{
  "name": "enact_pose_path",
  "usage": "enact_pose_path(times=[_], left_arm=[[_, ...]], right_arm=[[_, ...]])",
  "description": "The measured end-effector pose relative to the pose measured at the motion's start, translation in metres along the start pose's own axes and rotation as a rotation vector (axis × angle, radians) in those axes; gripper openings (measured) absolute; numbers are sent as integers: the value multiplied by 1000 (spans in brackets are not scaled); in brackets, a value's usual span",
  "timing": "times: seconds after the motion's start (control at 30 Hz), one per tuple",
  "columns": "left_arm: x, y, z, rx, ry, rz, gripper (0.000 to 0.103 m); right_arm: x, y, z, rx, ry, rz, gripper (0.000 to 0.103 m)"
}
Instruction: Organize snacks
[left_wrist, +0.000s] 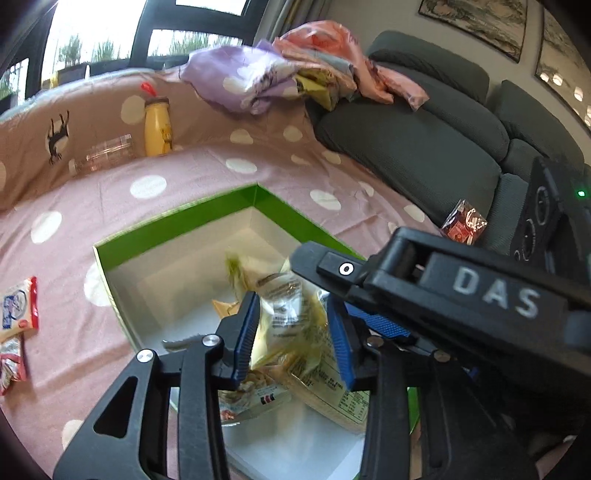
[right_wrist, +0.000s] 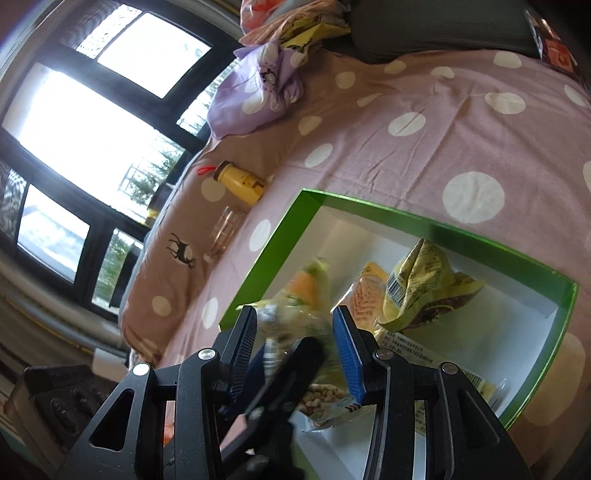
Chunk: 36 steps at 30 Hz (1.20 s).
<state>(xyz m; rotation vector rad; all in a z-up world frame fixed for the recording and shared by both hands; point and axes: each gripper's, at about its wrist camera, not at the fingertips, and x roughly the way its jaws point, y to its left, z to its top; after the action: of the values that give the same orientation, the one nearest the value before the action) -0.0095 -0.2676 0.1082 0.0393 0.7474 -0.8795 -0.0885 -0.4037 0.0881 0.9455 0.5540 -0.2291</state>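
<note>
A crinkly yellow-green plastic snack packet (left_wrist: 284, 325) is held by both the left tool (left_wrist: 291, 332) and right tool (right_wrist: 295, 343) over the green-rimmed white cardboard box (left_wrist: 177, 221).

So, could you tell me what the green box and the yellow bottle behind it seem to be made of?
Green box: likely cardboard; thin flat walls, crisp folded corners, glossy green outside, plain white inside. Yellow bottle: probably plastic; smooth, opaque, slightly shiny, brown cap.

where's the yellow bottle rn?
The yellow bottle stands at the back of the polka-dot cover, upper left in the left wrist view, just right of a clear glass and beyond the far corner of the green box.
</note>
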Motion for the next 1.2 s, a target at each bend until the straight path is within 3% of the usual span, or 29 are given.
enact_pose_path(times=[0.23,0.3,0.6,0.87,0.97,1.03,1.2], left_arm=[[-46,24,0,-54,-80,30,72],[-64,39,-1,-96,-105,56,76],[-136,109,-27,-248,-227,304,85],[-171,168,-77,-446,-252,507,85],[-168,187,-89,-508,-196,576,85],[-170,197,-91,-553,-180,599,85],[-187,206,-98,-590,-237,595,85]], right_arm=[[-13,8,0,-22,-69,17,46],[-13,12,-2,-34,-70,23,51],[-8,41,-14,-134,-63,23,54],[3,68,-32,-250,-40,-5,64],[9,76,-40,-289,-22,-23,66],[13,81,-45,-314,-10,-28,67],[20,93,-59,-380,12,-46,68]])
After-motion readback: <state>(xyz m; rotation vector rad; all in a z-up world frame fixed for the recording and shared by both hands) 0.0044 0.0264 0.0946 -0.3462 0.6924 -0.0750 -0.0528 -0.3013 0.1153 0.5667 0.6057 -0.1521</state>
